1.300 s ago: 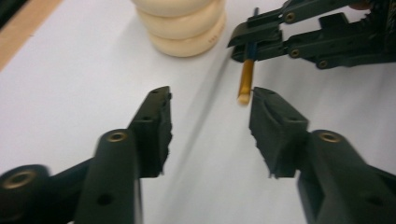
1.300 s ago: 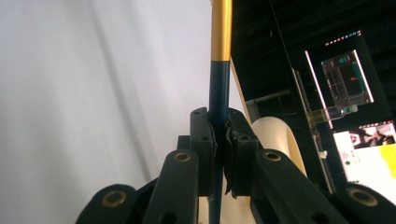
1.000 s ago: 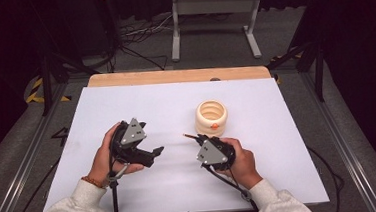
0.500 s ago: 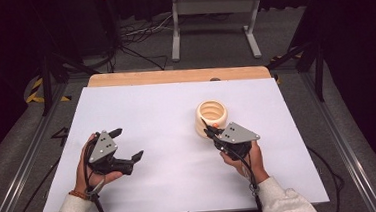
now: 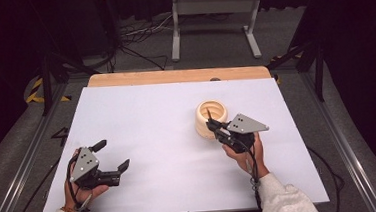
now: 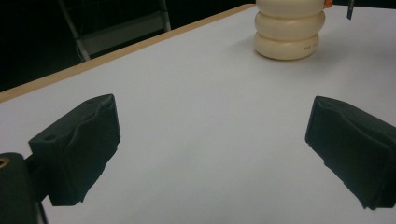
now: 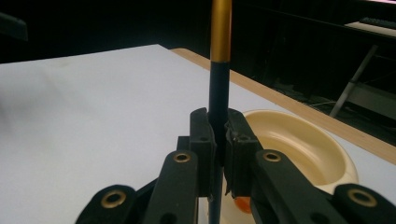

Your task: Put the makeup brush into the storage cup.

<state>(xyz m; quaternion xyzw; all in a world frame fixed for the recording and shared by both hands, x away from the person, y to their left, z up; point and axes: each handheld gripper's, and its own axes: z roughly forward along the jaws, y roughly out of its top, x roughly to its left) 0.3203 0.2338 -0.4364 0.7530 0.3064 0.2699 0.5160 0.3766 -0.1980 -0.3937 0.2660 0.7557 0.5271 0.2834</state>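
- My right gripper (image 5: 211, 126) is clamped tight on a thin stick (image 7: 219, 88): black shaft, gold band higher up. In the right gripper view the stick stands straight up between my two pads (image 7: 202, 140), pinched from both sides.
- From the high view, the stick (image 5: 209, 116) pokes up over the near rim of the cream cup (image 5: 212, 118); the jaw tips sit just at that cup's side.
- The cup stands upright on the white table (image 5: 147, 119), right of centre. Its wall is ribbed in stacked rings; the inside looks bare as far as I can see into it.
- A small orange bit (image 7: 241, 203) shows below my right pads, against the cup's wall; I cannot tell what it is.
- My left gripper (image 5: 112, 159) hangs low over the table's near left part, well apart from the cup (image 6: 289, 28). Its jaws stand wide, nothing between them but bare tabletop.
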